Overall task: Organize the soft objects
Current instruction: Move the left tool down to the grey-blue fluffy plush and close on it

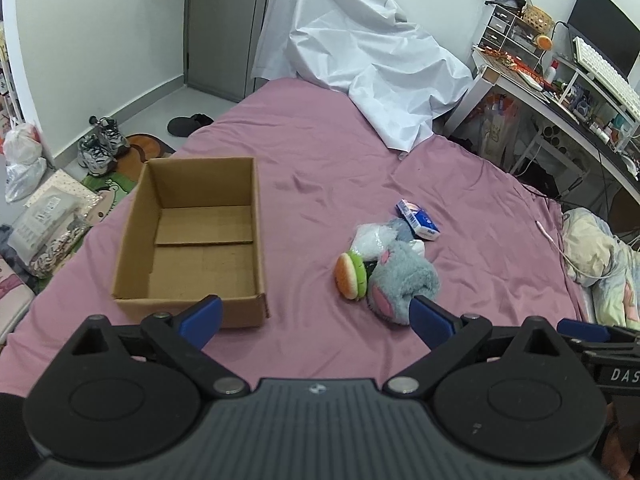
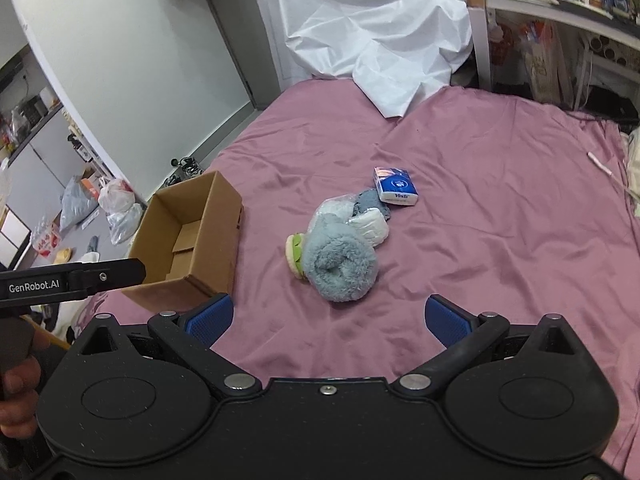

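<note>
An empty cardboard box (image 1: 192,236) (image 2: 192,236) lies open on the pink bed sheet (image 1: 320,152) (image 2: 480,208). To its right is a small heap: a fluffy grey-blue plush (image 1: 400,280) (image 2: 340,264), a burger-shaped toy (image 1: 352,276) (image 2: 295,254), a white bagged soft item (image 1: 370,240) (image 2: 372,228), a grey cloth (image 2: 370,200) and a blue tissue pack (image 1: 418,220) (image 2: 396,186). My left gripper (image 1: 316,318) is open, low over the sheet between box and heap, its right fingertip in front of the plush. My right gripper (image 2: 328,318) is open just short of the plush, holding nothing.
A crumpled white sheet (image 1: 360,60) (image 2: 372,32) covers the bed's far end. A cluttered desk (image 1: 560,80) stands at the right, with a pillow (image 1: 600,252) beside it. Shoes (image 1: 100,144) and bags (image 1: 24,160) lie on the floor left of the bed. A hand (image 2: 16,392) holds the left gripper.
</note>
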Tool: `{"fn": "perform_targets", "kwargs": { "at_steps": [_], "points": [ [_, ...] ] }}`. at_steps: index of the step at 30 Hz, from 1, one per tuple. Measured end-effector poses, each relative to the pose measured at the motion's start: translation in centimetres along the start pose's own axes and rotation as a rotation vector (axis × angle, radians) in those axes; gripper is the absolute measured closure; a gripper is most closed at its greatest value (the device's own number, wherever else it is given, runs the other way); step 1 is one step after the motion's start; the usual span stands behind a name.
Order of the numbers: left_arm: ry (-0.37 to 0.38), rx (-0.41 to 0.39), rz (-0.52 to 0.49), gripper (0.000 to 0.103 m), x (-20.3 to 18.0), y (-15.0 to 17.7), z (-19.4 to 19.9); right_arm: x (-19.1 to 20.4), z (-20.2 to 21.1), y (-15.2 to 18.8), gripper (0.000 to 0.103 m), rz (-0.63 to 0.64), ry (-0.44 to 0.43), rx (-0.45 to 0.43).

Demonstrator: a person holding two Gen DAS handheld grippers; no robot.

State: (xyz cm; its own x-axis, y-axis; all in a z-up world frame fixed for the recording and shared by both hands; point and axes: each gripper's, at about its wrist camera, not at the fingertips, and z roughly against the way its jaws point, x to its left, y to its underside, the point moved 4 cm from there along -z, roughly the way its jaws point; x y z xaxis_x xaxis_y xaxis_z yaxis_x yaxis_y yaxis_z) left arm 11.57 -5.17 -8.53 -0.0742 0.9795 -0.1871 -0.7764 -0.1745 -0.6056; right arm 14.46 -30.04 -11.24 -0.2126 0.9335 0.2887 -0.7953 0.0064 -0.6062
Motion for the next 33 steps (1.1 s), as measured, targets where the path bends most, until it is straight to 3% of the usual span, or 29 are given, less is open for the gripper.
{"fn": "perform_targets", "kwargs": {
  "at_steps": [8,19,28,33],
  "points": [
    [0.043,0.022,0.013,0.012,-0.9,-0.9,-3.4,-1.5,-2.5,-0.4,0.003,-0.065,-0.015,0.009],
    [0.120,0.083,0.017,0.024,-2.5,-0.8,-7.7,-3.0,-5.9,-0.9,0.021,-0.155,-0.046,0.056],
    [0.173,0.153,0.001,0.036,-3.9,-0.1,-12.3,-4.8,-7.3,-0.8,0.021,-0.232,-0.041,0.052],
    [0.205,0.190,-0.009,0.038,-5.0,0.2,-14.6,-5.8,-8.4,-0.8,0.022,-0.290,-0.026,0.091]
  ]
}}
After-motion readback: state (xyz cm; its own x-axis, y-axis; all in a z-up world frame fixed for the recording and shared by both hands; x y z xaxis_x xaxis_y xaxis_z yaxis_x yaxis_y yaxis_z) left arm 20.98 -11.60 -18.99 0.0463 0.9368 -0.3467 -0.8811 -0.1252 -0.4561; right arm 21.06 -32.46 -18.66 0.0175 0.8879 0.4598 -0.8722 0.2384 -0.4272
